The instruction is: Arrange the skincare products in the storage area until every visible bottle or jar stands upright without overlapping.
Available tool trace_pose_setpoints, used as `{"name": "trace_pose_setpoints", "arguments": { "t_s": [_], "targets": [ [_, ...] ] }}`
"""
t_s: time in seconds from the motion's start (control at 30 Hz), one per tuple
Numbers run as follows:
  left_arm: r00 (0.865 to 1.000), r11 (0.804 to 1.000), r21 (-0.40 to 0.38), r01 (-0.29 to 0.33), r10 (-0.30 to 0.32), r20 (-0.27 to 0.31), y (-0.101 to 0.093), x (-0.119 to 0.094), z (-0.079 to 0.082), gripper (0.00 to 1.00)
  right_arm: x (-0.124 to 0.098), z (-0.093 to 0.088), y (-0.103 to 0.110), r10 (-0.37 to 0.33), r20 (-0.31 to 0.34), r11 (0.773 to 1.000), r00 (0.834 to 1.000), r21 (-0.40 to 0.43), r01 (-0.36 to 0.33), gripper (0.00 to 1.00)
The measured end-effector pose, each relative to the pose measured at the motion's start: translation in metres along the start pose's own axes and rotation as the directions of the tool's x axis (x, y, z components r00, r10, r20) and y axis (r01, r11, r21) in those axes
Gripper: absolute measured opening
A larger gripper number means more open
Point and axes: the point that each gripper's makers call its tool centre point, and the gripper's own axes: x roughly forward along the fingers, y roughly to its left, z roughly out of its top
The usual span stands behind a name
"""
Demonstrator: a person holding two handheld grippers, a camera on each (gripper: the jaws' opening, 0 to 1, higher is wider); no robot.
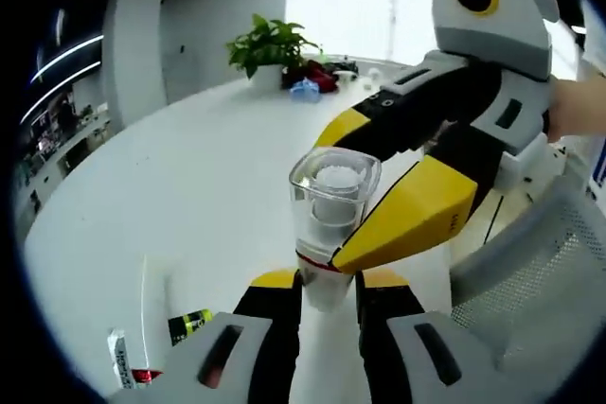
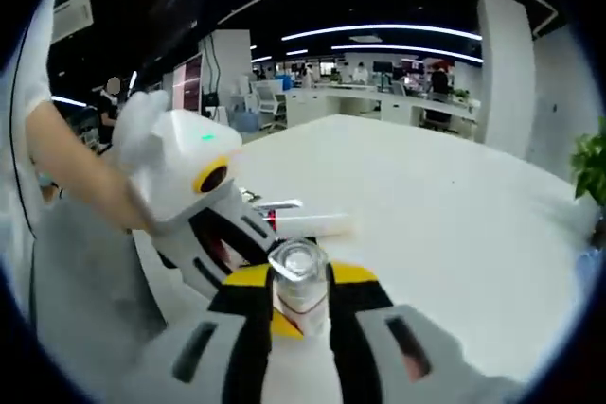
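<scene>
Both tools, left tool (image 1: pixel 329 292) and right tool (image 2: pixel 301 302), clamp clear-capped bottle (image 1: pixel 331 210); keep vertical, lower onto counter (image 1: pixel 189 196), release one first.

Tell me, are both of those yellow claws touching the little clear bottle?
Touching. In the left gripper view the left gripper pinches the bottle low down, and the right gripper presses its side.

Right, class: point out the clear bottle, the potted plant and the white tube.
clear bottle (image 1: pixel 333 198), left gripper view, its transparent square cap
potted plant (image 1: pixel 268 46), left gripper view, its green leaves
white tube (image 2: pixel 317 223), right gripper view, its body
</scene>
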Motion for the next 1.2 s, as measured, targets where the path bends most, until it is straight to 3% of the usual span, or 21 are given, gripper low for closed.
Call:
{"name": "trace_pose_setpoints", "arguments": {
  "t_s": [0.47,0.87,1.2],
  "targets": [
    [1.0,0.999,-0.022,-0.024,0.024,0.003,0.025,0.011,-0.003,0.19,0.022,-0.002,-0.016,0.011,-0.003,1.0,1.0,0.017,-0.011,0.22],
    [0.999,0.999,-0.026,-0.031,0.03,-0.035,0.027,0.011,-0.013,0.19,0.026,-0.001,-0.011,0.032,0.004,0.999,0.999,0.014,-0.032,0.22],
    [0.999,0.998,-0.044,-0.041,0.04,-0.027,0.028,0.012,-0.011,0.19,0.03,0.001,-0.012,0.058,-0.017,0.997,0.998,-0.04,-0.059,0.22]
  ]
}}
